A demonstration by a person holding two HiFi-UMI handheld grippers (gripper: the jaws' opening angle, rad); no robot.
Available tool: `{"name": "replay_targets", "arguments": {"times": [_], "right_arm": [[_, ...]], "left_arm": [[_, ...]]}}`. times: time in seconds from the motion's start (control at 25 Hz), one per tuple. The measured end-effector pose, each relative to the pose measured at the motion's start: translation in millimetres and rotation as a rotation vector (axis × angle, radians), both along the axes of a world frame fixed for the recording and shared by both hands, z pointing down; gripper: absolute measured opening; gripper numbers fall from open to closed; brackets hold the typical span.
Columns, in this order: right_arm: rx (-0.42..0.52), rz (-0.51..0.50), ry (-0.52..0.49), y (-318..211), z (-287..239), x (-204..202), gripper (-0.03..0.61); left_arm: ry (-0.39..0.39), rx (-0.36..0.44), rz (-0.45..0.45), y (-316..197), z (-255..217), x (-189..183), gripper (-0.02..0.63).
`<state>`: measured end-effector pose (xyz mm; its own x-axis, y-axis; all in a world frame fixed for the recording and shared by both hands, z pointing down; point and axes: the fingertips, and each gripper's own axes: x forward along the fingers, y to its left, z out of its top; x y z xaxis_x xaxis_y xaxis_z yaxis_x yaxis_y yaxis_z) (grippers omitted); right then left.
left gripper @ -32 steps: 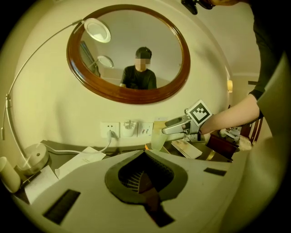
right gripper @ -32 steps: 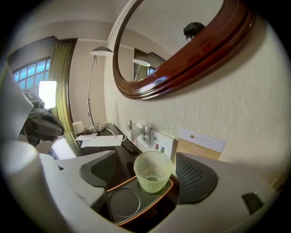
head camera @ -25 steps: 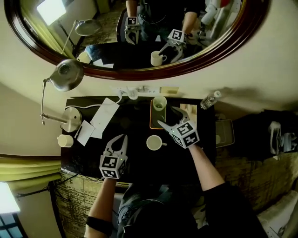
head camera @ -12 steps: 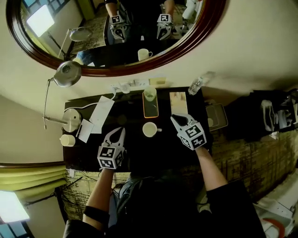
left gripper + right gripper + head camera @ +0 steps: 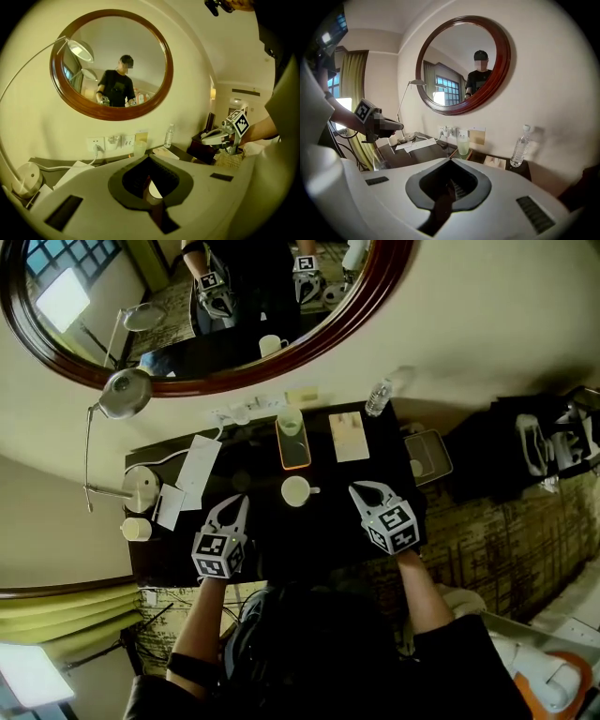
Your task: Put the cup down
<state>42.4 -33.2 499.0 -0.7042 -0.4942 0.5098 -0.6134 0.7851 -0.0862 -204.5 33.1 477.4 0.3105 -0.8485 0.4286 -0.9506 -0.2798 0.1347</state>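
Note:
The white cup [image 5: 296, 490] stands upright on the black table [image 5: 328, 531], handle to the right, with nothing touching it. My right gripper [image 5: 362, 491] is to the cup's right, apart from it; its jaws have just been closing and are now shut with nothing between them. On the cup's left, nearer the front edge, my left gripper [image 5: 238, 506] is shut and empty. In the left gripper view a bit of the cup [image 5: 154, 190] shows past the closed jaws, and the right gripper [image 5: 216, 137] is off to the right.
Behind the cup stands a glass of pale drink [image 5: 290, 421] on an orange-rimmed tray [image 5: 296, 457]. A notepad [image 5: 349, 435] and water bottle [image 5: 377, 397] are back right. Papers [image 5: 197, 470], a lamp base [image 5: 142, 482] and a small cup [image 5: 136, 528] sit left.
The right gripper has drawn away from the cup to the right and nearer the front edge, and its jaws went from open to shut. The cup stays on the table.

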Motion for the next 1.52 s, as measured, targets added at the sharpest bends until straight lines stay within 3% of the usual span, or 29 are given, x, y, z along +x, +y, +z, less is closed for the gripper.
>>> {"name": "replay_targets", "arguments": {"times": [0.24, 0.88, 1.2, 1.28, 1.52], "right_arm": [[-0.046, 0.047, -0.005, 14, 10, 13, 0.005], [-0.09, -0.014, -0.005, 15, 24, 12, 0.005], [-0.103, -0.031, -0.009, 14, 25, 15, 0.005], [-0.102, -0.032, -0.008, 12, 25, 18, 0.005], [-0.11, -0.009, 0.006, 12, 34, 31, 0.005]], "left_arm": [[-0.008, 0.008, 0.032, 9, 3, 10, 0.0], [0.029, -0.006, -0.005, 17, 3, 17, 0.0], [0.038, -0.029, 0.026, 11, 17, 27, 0.014], [0.04, -0.032, 0.051, 7, 23, 34, 0.069], [0.014, -0.119, 0.187, 4, 40, 71, 0.354]]}}
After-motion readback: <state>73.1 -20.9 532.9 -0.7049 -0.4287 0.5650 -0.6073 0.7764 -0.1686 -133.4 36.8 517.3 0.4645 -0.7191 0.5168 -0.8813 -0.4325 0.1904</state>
